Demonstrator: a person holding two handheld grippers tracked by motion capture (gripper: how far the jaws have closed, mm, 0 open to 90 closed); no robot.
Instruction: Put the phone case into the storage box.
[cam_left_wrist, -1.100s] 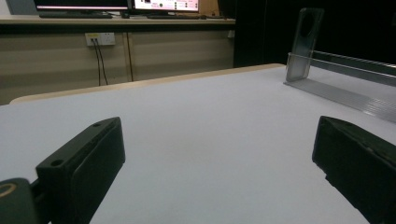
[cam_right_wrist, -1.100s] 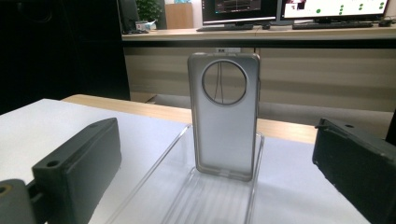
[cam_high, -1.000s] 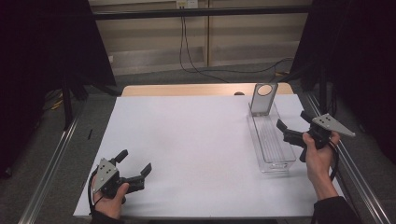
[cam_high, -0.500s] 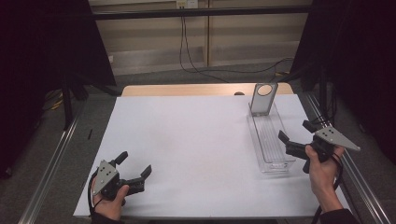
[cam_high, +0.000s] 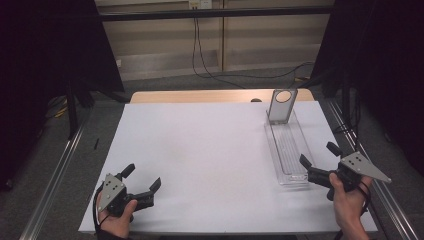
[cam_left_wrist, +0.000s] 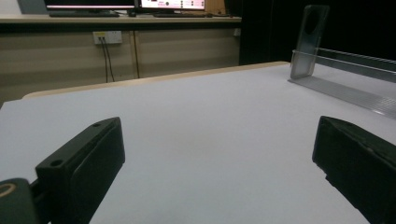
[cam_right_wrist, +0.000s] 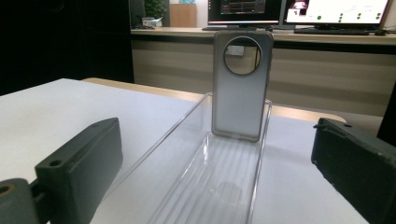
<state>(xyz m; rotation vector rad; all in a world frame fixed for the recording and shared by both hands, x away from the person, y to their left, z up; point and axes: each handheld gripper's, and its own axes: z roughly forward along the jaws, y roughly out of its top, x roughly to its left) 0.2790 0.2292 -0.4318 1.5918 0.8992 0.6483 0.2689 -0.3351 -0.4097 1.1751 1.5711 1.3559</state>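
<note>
A clear plastic tray (cam_high: 289, 150) lies lengthwise on the right side of the white table (cam_high: 210, 150). A grey phone case (cam_high: 281, 105) with a round camera hole stands upright at the tray's far end. My right gripper (cam_high: 320, 156) is open near the tray's near end, held low at the table's right front. In the right gripper view the tray (cam_right_wrist: 219, 182) runs away between the jaws toward the phone case (cam_right_wrist: 242, 84). My left gripper (cam_high: 142, 177) is open at the front left, with nothing between its jaws. In the left gripper view the tray (cam_left_wrist: 345, 88) and case (cam_left_wrist: 310, 39) sit far right.
Metal rails (cam_high: 55, 175) run along both sides of the table. A wooden strip (cam_high: 200, 96) edges the far side. Cables (cam_high: 210, 55) hang down the back wall. Monitors (cam_right_wrist: 299, 11) stand on a desk behind.
My right gripper has moved back toward the person and lower, from beside the tray's middle to its near end. The left gripper has stayed put.
</note>
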